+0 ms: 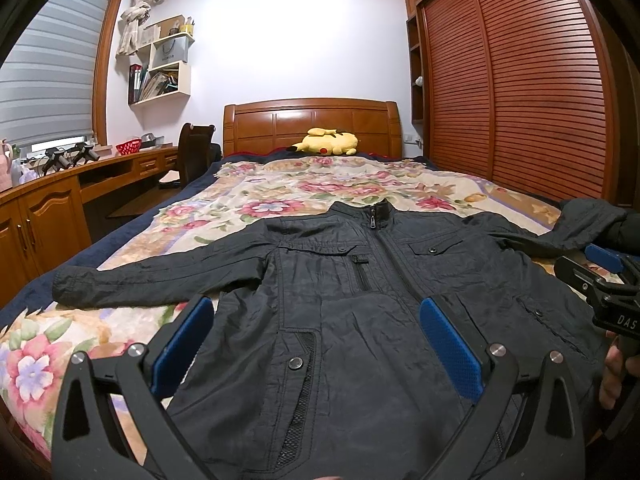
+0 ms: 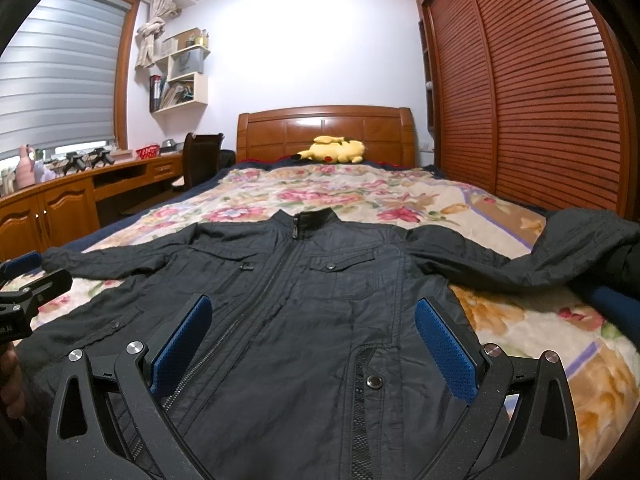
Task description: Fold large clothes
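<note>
The black jacket [image 1: 340, 320] lies face up and zipped on the floral blanket [image 1: 280, 184], collar toward the headboard [image 1: 312, 120], which leaves you a flat panel to fold against. One sleeve [image 1: 152, 276] stretches out flat; the other sleeve [image 2: 560, 256] is bunched up at the bed's edge, so you'd likely straighten it first. Your left gripper [image 1: 316, 336] and right gripper [image 2: 314, 336] hover over the hem, jaws wide apart, holding nothing.
</note>
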`<action>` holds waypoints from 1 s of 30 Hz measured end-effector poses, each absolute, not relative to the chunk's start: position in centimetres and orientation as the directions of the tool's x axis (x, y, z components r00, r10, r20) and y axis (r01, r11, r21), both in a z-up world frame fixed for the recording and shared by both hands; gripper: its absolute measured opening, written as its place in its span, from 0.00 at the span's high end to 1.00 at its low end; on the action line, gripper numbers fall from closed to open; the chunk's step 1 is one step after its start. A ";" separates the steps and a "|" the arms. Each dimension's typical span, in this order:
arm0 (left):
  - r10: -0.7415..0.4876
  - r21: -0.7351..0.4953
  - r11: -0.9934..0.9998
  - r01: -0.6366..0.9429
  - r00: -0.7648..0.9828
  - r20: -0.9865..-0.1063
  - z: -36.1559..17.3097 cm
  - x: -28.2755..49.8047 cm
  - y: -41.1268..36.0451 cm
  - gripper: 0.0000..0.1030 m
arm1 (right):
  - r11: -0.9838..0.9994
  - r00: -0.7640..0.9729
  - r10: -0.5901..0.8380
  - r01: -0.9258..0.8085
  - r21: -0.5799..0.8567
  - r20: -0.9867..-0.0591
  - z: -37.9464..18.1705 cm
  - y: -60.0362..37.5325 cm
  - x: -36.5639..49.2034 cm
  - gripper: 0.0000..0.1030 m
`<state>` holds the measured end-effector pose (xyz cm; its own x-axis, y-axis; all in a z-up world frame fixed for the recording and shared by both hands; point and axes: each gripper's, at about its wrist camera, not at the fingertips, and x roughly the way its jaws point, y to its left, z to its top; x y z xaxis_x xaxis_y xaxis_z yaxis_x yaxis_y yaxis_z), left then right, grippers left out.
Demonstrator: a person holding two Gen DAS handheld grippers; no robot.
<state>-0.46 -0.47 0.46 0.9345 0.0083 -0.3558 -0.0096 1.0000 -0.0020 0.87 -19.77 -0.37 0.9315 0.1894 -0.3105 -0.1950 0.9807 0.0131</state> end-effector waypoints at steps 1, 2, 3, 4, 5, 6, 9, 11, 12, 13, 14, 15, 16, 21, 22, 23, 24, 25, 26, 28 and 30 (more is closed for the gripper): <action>0.007 -0.003 1.000 -0.008 0.935 -0.356 0.5 -0.5 -0.5 0.00 | 0.981 0.932 0.189 -0.195 0.013 -0.310 -0.4 -19.8 0.9 0.00; 0.007 -0.003 1.000 -0.008 0.935 -0.356 0.5 -0.5 -0.5 0.00 | 0.981 0.932 0.189 -0.195 0.013 -0.310 -0.4 -19.8 0.9 0.00; 0.008 -0.003 1.000 -0.009 0.935 -0.356 0.5 -0.5 -0.5 0.00 | 0.981 0.932 0.189 -0.195 0.013 -0.310 -0.4 -19.8 0.9 0.00; 0.007 -0.003 1.000 -0.009 0.935 -0.355 0.5 -0.5 -0.5 0.00 | 0.981 0.932 0.189 -0.195 0.013 -0.310 -0.4 -19.8 0.9 0.00; 0.007 -0.004 1.000 -0.009 0.935 -0.355 0.5 -0.5 -0.5 0.00 | 0.981 0.932 0.189 -0.194 0.013 -0.310 -0.4 -19.7 0.8 0.00; 0.008 -0.003 1.000 -0.009 0.935 -0.355 0.5 -0.5 -0.5 0.00 | 0.981 0.932 0.189 -0.194 0.014 -0.310 -0.4 -19.7 0.8 0.00; 0.008 -0.002 1.000 -0.009 0.935 -0.356 0.5 -0.5 -0.5 0.00 | 0.981 0.931 0.189 -0.195 0.013 -0.311 -0.4 -19.8 0.9 0.00; 0.007 -0.003 1.000 -0.009 0.935 -0.355 0.5 -0.5 -0.5 0.00 | 0.981 0.931 0.190 -0.195 0.013 -0.312 -0.4 -19.9 1.0 0.00; 0.007 -0.003 1.000 -0.009 0.935 -0.355 0.5 -0.5 -0.4 0.00 | 0.981 0.931 0.189 -0.194 0.013 -0.311 -0.4 -19.8 0.9 0.00; 0.007 -0.003 1.000 -0.009 0.935 -0.355 0.5 -0.5 -0.4 0.00 | 0.981 0.931 0.189 -0.194 0.013 -0.311 -0.4 -19.8 0.9 0.00; 0.007 -0.003 1.000 -0.009 0.935 -0.355 0.5 -0.5 -0.5 0.00 | 0.981 0.931 0.189 -0.195 0.013 -0.312 -0.4 -19.8 1.0 0.00; 0.007 -0.003 1.000 -0.009 0.935 -0.355 0.5 -0.5 -0.4 0.00 | 0.981 0.931 0.190 -0.195 0.014 -0.312 -0.4 -19.8 0.9 0.00; 0.007 -0.003 1.000 -0.009 0.935 -0.356 0.5 -0.5 -0.5 0.00 | 0.981 0.931 0.189 -0.195 0.013 -0.312 -0.4 -19.8 0.9 0.00; 0.007 -0.004 1.000 -0.008 0.935 -0.354 0.5 -0.5 -0.4 0.00 | 0.981 0.931 0.188 -0.194 0.013 -0.311 -0.4 -19.9 1.0 0.00; 0.007 -0.004 1.000 -0.009 0.935 -0.354 0.5 -0.5 -0.4 0.00 | 0.981 0.931 0.189 -0.194 0.013 -0.311 -0.5 -19.9 1.0 0.00; 0.007 -0.003 1.000 -0.009 0.935 -0.354 0.5 -0.5 -0.4 0.00 | 0.981 0.931 0.189 -0.195 0.014 -0.312 -0.4 -19.9 1.0 0.00; 0.007 -0.004 1.000 -0.009 0.935 -0.354 0.5 -0.5 -0.4 0.00 | 0.981 0.931 0.189 -0.195 0.014 -0.312 -0.4 -19.8 1.0 0.00; 0.008 -0.004 1.000 -0.010 0.935 -0.354 0.5 -0.5 -0.4 0.00 | 0.981 0.931 0.189 -0.195 0.014 -0.312 -0.4 -19.8 1.0 0.00; 0.008 -0.004 1.000 -0.010 0.935 -0.354 0.5 -0.5 -0.4 0.00 | 0.981 0.931 0.189 -0.195 0.013 -0.312 -0.4 -19.9 1.0 0.00; 0.008 -0.003 1.000 -0.010 0.936 -0.353 0.5 -0.5 -0.5 0.00 | 0.981 0.931 0.190 -0.195 0.013 -0.312 -0.4 -19.8 1.0 0.00; 0.009 -0.003 1.000 -0.011 0.936 -0.352 0.6 -0.5 -0.5 0.00 | 0.981 0.931 0.189 -0.195 0.014 -0.312 -0.4 -19.8 0.9 0.00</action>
